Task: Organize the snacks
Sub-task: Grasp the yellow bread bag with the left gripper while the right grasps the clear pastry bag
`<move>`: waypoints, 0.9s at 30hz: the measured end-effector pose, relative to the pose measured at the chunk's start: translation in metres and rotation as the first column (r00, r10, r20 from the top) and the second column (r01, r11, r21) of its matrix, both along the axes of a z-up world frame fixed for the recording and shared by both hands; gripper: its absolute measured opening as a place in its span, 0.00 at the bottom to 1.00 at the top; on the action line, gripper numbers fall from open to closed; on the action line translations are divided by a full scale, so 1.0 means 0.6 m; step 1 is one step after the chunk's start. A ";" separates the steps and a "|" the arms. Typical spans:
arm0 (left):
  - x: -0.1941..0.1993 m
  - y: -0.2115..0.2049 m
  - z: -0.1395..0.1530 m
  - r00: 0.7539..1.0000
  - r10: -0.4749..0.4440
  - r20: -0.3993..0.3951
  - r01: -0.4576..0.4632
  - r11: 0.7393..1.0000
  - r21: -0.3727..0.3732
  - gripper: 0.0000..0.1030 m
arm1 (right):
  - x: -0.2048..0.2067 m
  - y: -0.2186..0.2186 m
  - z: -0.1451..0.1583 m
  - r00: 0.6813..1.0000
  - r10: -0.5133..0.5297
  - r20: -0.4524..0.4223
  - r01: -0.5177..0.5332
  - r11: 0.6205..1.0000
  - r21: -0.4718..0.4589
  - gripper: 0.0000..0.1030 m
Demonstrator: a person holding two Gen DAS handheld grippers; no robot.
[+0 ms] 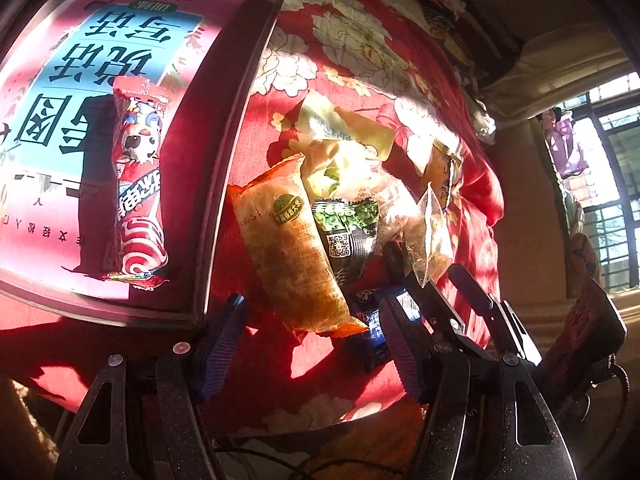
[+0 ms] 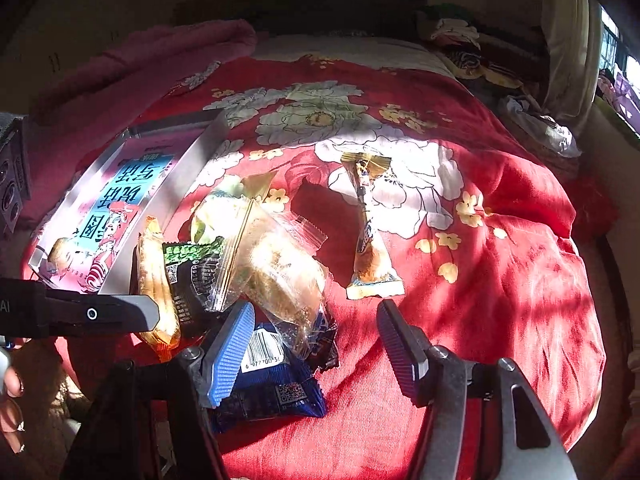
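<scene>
A pile of snack packets lies on a red floral cloth (image 2: 480, 280). An orange packet (image 1: 294, 248), a green-black pea packet (image 1: 346, 236), pale yellow-green packets (image 1: 340, 148) and a clear bag (image 1: 428, 236) show in the left wrist view. A shallow tray (image 1: 224, 184) with a pink and blue printed bottom holds one red-white candy packet (image 1: 138, 184). My left gripper (image 1: 312, 340) is open just short of the orange packet's near end. My right gripper (image 2: 316, 344) is open over a dark blue packet (image 2: 276, 396). A tan twisted packet (image 2: 370, 248) lies apart, ahead of it.
The tray also shows in the right wrist view (image 2: 172, 196) at the left of the pile. A pink blanket (image 2: 140, 60) is bunched behind it. Clothes (image 2: 460, 36) lie at the far edge. A window (image 1: 608, 184) is at the right. The left gripper's body (image 2: 80, 314) crosses the right wrist view.
</scene>
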State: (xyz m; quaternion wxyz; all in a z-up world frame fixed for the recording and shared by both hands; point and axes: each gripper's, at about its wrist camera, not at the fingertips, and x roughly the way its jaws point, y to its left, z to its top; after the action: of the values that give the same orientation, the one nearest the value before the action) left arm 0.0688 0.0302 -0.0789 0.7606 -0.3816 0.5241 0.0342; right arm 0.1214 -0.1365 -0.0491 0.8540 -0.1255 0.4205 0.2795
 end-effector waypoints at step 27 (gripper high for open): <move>-0.001 0.018 -0.037 0.994 0.104 0.020 -0.101 0.987 -0.122 0.36 | 0.055 -0.006 -0.024 0.997 0.008 -0.071 0.001 0.993 0.121 0.32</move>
State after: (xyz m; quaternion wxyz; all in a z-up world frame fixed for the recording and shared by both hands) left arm 0.0680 0.0411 -0.1013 0.7403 -0.4536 0.4948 0.0364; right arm 0.1543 -0.1399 -0.0638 0.8440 -0.0641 0.4327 0.3105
